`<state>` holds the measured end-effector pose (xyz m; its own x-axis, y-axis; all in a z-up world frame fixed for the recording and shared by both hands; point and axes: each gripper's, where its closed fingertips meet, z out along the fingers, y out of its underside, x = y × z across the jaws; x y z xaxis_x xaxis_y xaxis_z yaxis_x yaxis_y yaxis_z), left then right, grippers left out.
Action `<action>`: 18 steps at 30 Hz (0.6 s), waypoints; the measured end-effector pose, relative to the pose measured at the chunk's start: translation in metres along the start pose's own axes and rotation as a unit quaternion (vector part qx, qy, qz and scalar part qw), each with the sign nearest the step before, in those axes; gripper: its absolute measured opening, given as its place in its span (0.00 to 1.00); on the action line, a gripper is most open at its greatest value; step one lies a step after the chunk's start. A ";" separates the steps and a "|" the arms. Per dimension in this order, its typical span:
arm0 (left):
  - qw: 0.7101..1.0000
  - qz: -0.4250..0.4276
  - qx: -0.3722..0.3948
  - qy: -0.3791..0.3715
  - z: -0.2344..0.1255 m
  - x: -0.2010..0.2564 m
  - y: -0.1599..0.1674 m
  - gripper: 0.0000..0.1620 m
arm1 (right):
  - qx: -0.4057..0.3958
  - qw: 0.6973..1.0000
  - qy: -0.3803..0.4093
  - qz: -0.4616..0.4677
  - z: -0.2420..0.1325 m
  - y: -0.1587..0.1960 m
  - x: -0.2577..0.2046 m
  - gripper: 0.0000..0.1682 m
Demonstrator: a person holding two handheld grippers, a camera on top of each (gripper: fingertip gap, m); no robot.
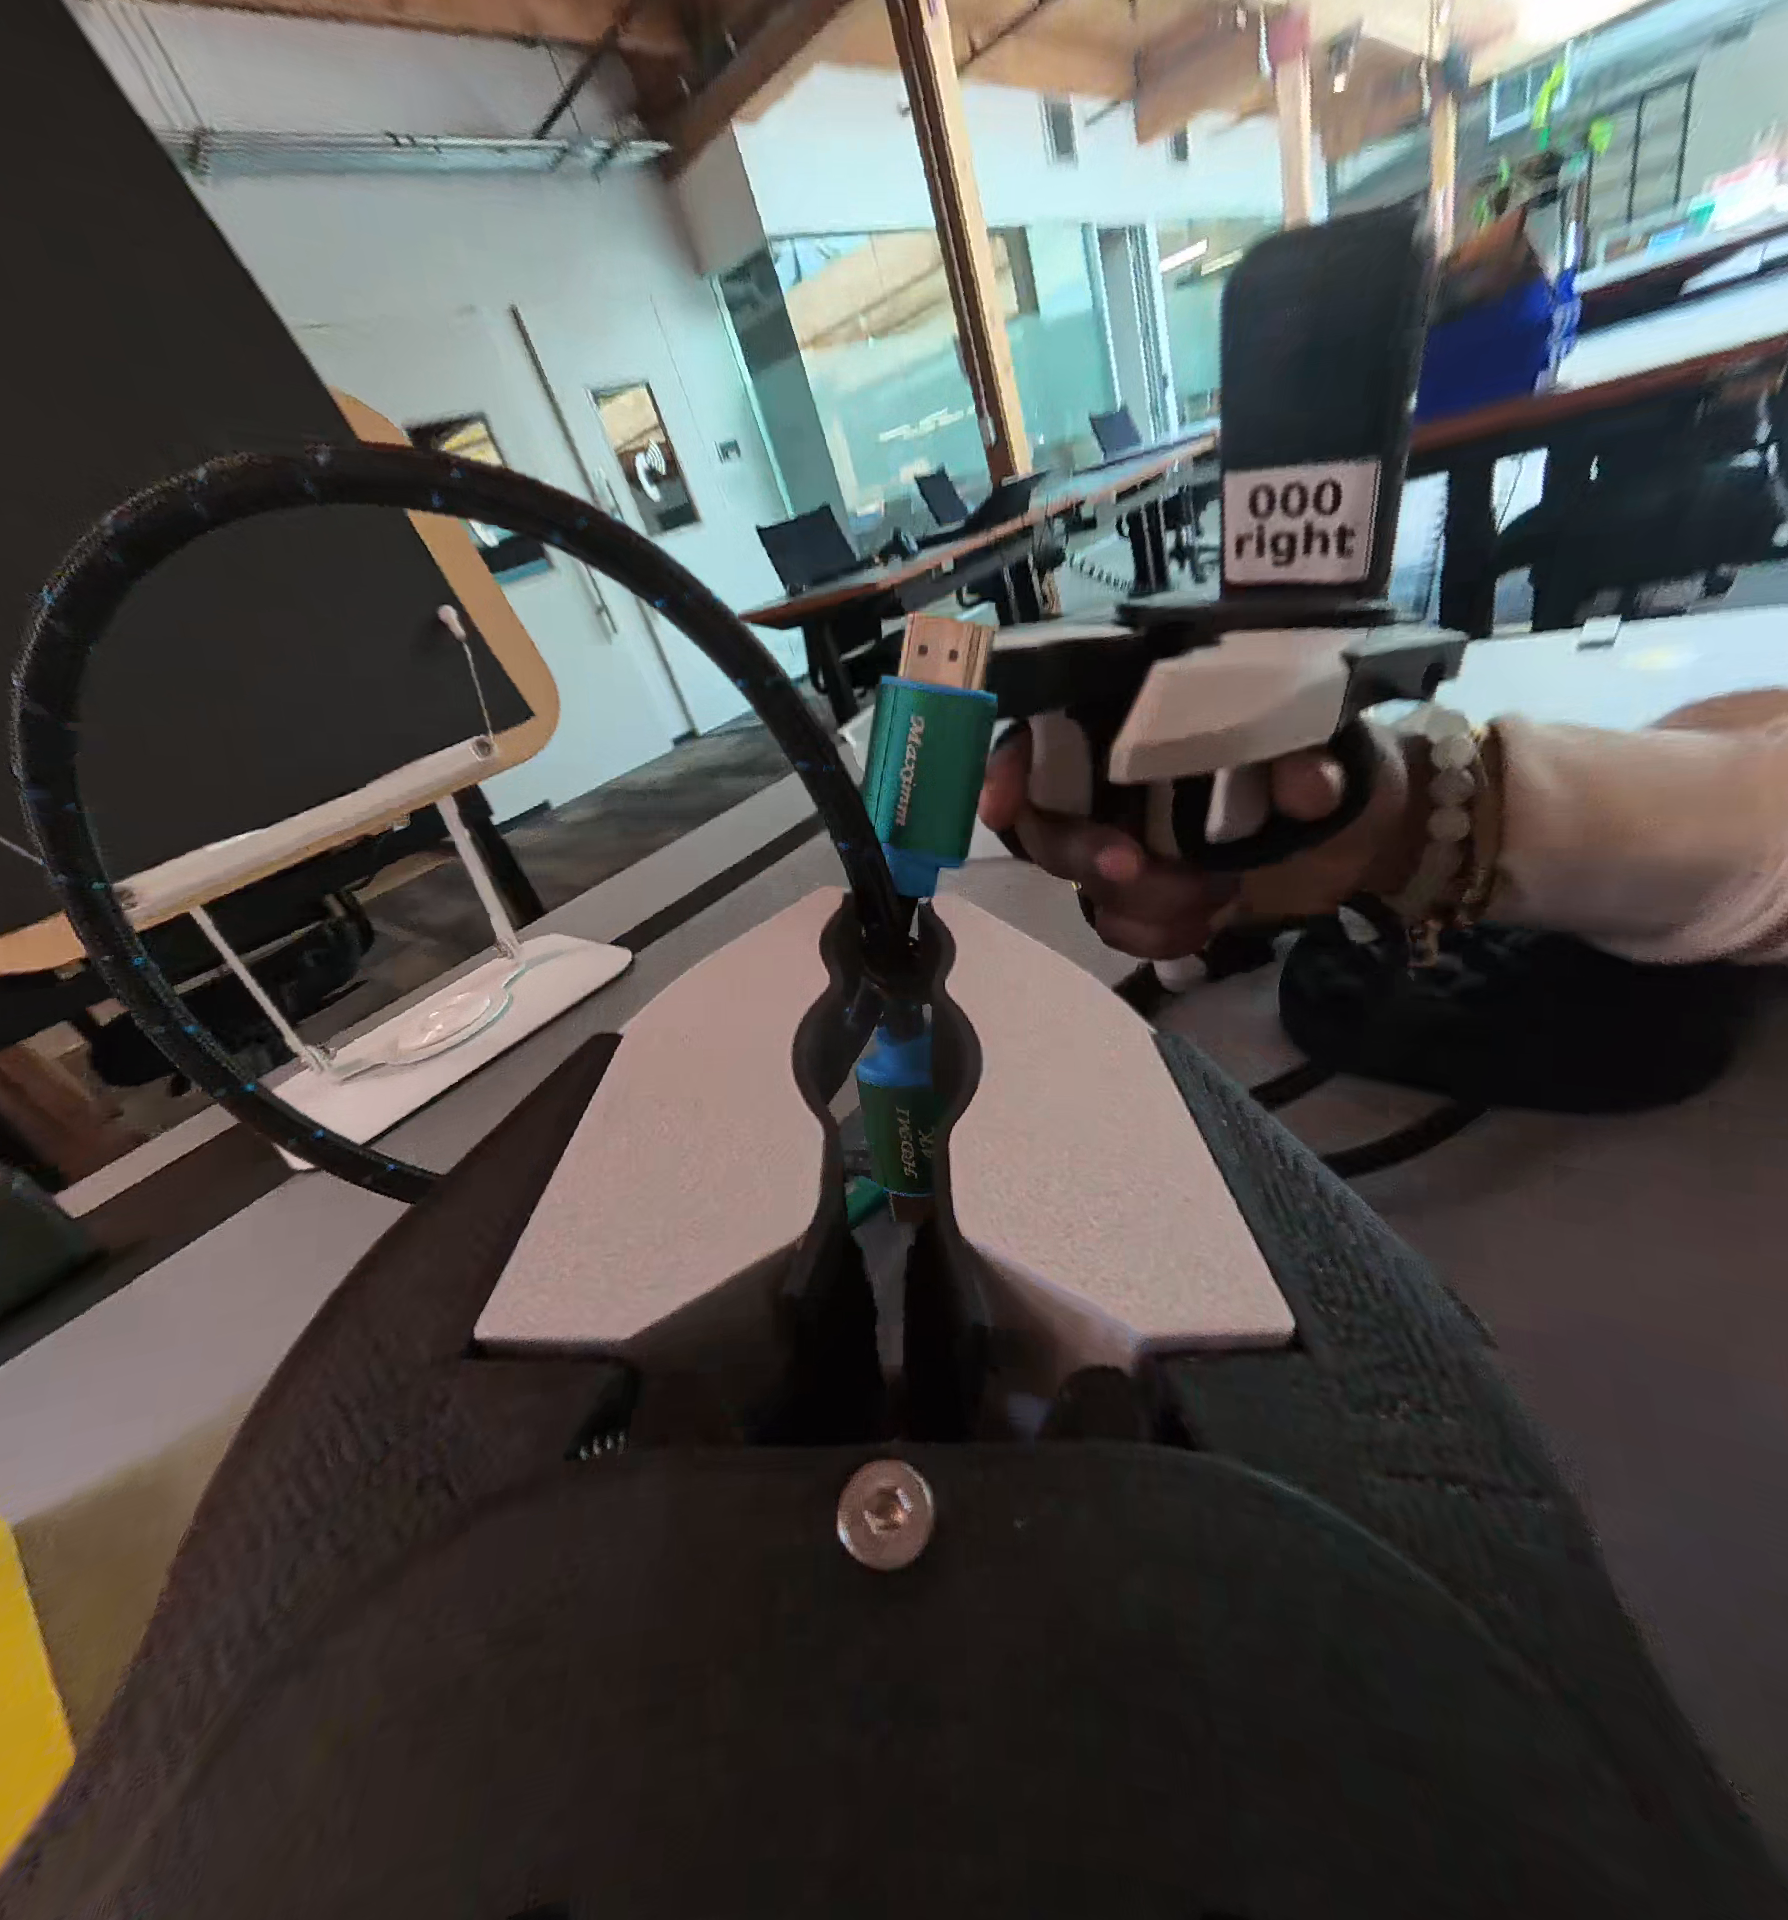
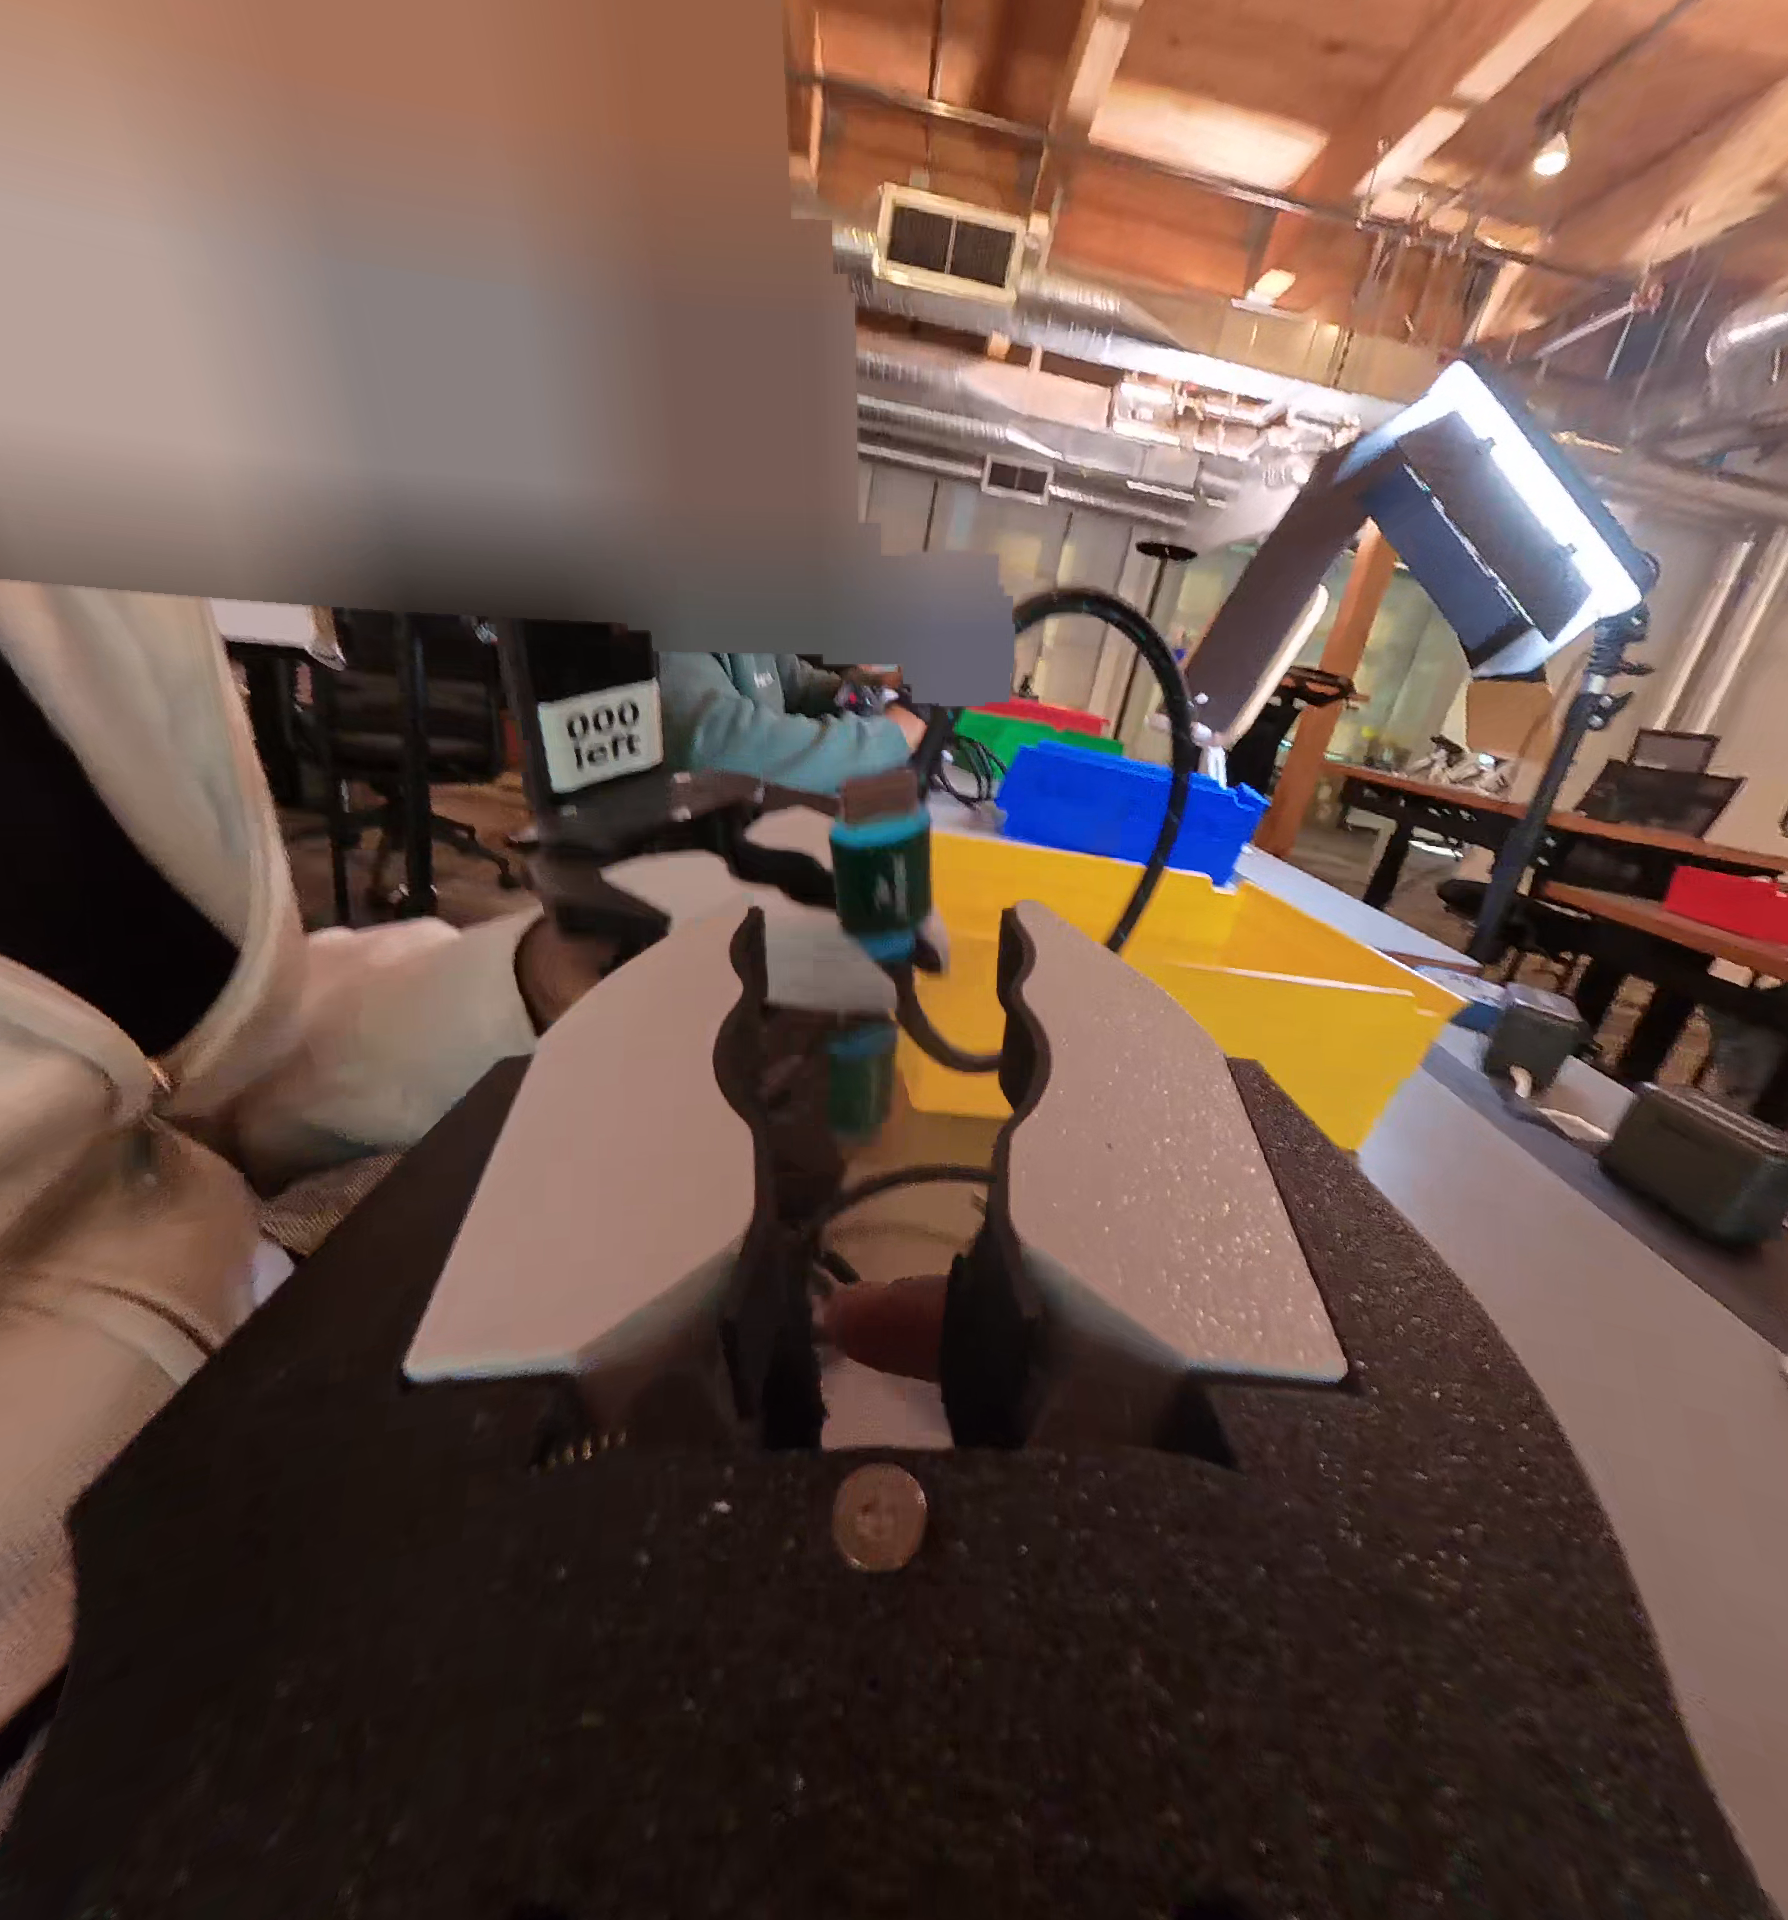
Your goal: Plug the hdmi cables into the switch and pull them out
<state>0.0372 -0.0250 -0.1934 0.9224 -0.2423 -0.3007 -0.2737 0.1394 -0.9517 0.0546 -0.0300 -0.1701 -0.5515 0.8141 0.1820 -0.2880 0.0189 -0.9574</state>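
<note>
The left hand-held gripper [image 1: 885, 971] is clamped on a black braided HDMI cable [image 1: 79, 665] just below its upright green plug [image 1: 926, 774], above the desk [image 1: 1596, 1195]. Only the right wrist view shows the right hand-held gripper [image 2: 879, 997], fingers apart, holding nothing, and yellow bin [image 2: 1285, 997] and blue bin [image 2: 1129, 810], contents hidden.
</note>
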 end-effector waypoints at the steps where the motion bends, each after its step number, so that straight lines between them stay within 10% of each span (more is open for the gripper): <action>1: 1.000 0.011 -0.007 0.002 0.003 0.004 0.002 0.06 | 0.009 1.000 -0.006 0.009 0.003 -0.002 -0.003 0.25; 18: 0.994 0.055 -0.090 -0.013 0.012 0.008 0.027 0.07 | 0.022 1.000 -0.006 0.013 -0.013 -0.016 0.004 0.12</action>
<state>0.0405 -0.0114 -0.2208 0.8904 -0.2091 -0.4042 -0.4155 -0.0111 -0.9095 0.0671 -0.0198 -0.1568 -0.5678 0.8074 0.1600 -0.3074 -0.0277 -0.9512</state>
